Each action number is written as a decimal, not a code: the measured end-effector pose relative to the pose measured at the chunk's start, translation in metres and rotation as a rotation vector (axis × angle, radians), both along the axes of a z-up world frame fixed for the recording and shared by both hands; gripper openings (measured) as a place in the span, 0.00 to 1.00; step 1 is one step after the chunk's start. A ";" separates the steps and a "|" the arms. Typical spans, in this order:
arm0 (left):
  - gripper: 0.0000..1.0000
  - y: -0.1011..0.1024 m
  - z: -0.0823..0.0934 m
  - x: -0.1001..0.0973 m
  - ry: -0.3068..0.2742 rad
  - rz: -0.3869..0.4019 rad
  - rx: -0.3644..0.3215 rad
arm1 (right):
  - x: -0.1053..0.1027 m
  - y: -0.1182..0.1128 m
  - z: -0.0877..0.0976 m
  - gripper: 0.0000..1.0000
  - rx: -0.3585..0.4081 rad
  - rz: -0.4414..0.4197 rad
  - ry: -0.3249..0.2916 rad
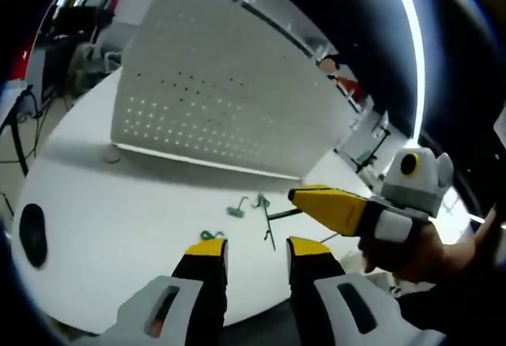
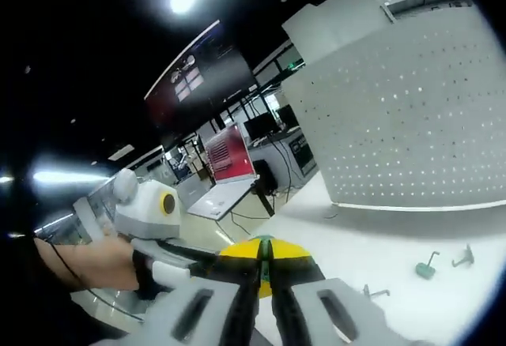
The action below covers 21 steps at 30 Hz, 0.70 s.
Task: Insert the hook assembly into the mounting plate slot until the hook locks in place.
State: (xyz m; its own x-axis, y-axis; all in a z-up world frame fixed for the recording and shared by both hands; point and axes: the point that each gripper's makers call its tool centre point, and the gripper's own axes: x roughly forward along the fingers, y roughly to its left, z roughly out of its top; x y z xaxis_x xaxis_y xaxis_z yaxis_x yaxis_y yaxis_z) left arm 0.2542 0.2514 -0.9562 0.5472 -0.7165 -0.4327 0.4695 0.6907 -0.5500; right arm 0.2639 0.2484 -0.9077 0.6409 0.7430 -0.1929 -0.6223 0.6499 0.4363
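- The pegboard panel [image 1: 221, 101] is standing upright on the desk [image 1: 118, 227], toward its far side.
- Several small hooks [image 1: 249, 204] are lying loose on the desk in front of the panel, near each other.
- A long hook [image 1: 273, 223] is lying just beside them.
- In the right gripper view, more hooks [image 2: 431, 265] are lying below the panel [image 2: 411, 109].

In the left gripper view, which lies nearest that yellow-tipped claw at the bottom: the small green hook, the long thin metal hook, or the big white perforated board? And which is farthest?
1. Small green hook: on the white table, just past the left claw's left tip.
2. Long thin metal hook: a little beyond, right of centre, at the other claw's tip.
3. Big white perforated board: standing at the back, farthest.
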 end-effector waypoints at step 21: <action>0.02 0.002 0.021 0.003 -0.016 0.036 -0.189 | -0.011 0.021 0.018 0.00 0.003 0.022 -0.066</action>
State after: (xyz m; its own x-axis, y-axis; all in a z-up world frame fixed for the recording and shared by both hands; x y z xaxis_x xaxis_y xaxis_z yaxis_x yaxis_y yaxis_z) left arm 0.2572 0.2538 -0.9351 0.5794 -0.7642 -0.2835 0.4561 0.5922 -0.6642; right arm 0.2527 0.2690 -0.8897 0.6355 0.7577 -0.1483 -0.6642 0.6344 0.3955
